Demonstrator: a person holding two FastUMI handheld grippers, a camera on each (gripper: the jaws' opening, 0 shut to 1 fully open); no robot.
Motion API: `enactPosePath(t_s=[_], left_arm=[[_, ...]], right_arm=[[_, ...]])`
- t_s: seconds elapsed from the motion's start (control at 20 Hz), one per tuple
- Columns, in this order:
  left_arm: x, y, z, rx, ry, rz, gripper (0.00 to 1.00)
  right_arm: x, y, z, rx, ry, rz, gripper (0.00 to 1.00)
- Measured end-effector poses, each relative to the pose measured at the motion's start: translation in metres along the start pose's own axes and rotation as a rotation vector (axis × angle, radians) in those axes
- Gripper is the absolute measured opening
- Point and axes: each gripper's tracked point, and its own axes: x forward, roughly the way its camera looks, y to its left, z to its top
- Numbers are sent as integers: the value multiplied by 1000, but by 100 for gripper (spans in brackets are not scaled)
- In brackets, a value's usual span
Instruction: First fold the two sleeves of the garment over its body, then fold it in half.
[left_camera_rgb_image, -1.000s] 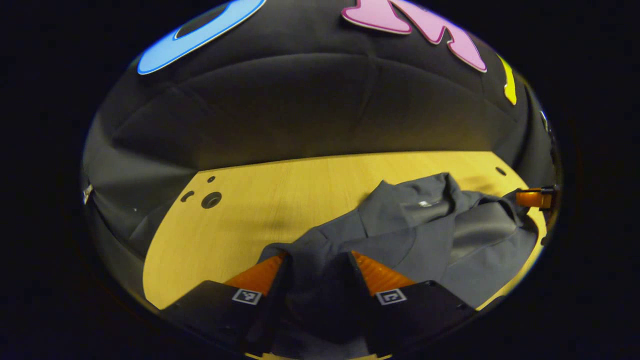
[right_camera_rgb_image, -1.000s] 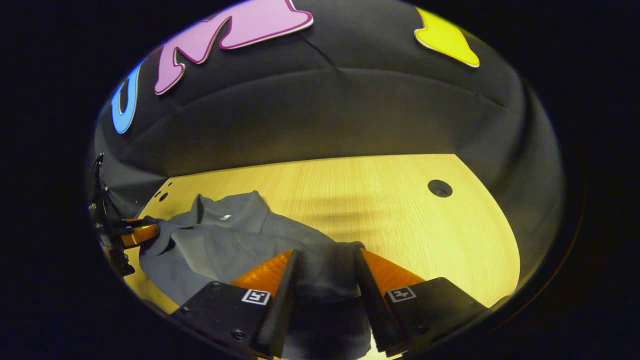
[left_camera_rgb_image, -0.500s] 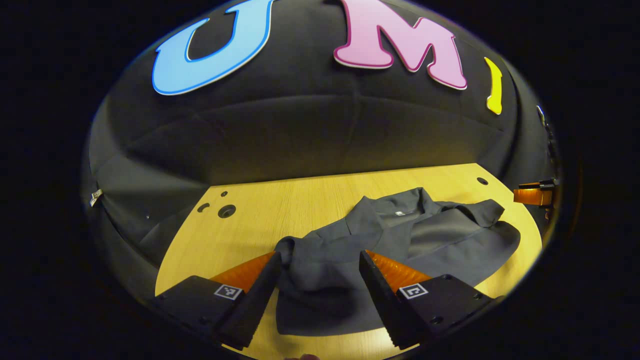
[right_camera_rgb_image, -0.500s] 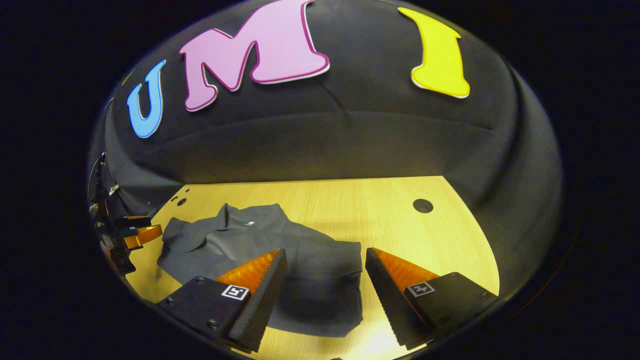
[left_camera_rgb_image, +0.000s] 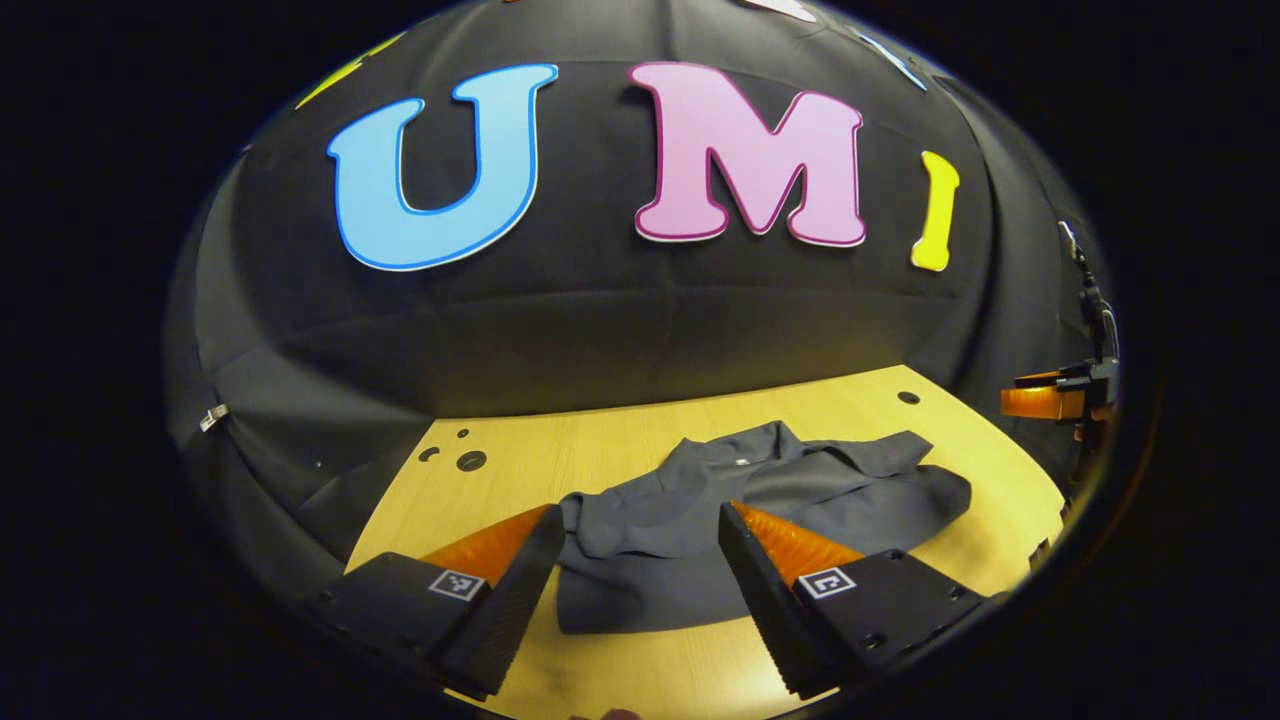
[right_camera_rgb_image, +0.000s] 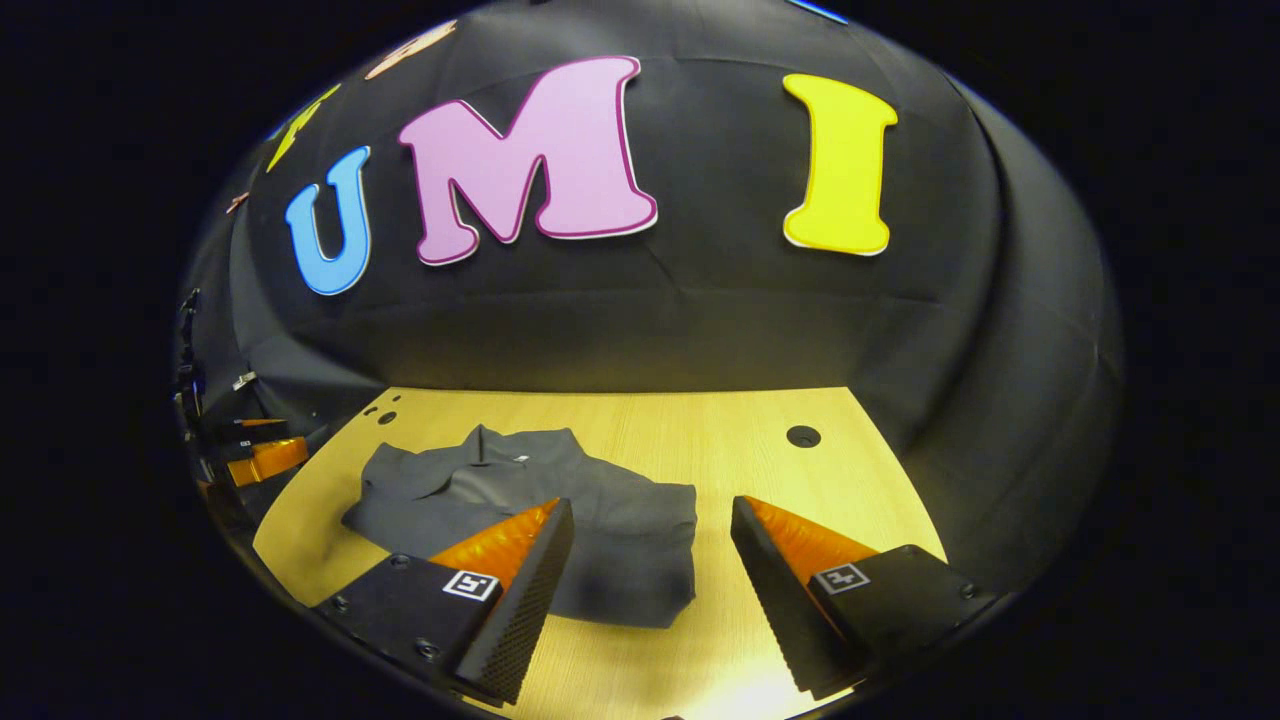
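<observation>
Folded grey garment (left_camera_rgb_image: 760, 520) rests on the wooden table (left_camera_rgb_image: 600, 450), both tongs released.
The left gripper (left_camera_rgb_image: 632, 570) and right gripper (right_camera_rgb_image: 645, 570) hang above it, fingers spread wide, gripping nothing; the cloth lies just ahead between them.

Nothing readable; the garment's (left_camera_rgb_image: 760, 500) small collar tag (left_camera_rgb_image: 741, 462) seems too blurred.
</observation>
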Motion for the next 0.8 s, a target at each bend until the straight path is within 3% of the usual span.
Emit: enactPosePath(t_s=[0.8], left_arm=[[-85,-57,-47,27,49,-50,98]], right_arm=[[-91,33,-48,75,14,45,98]])
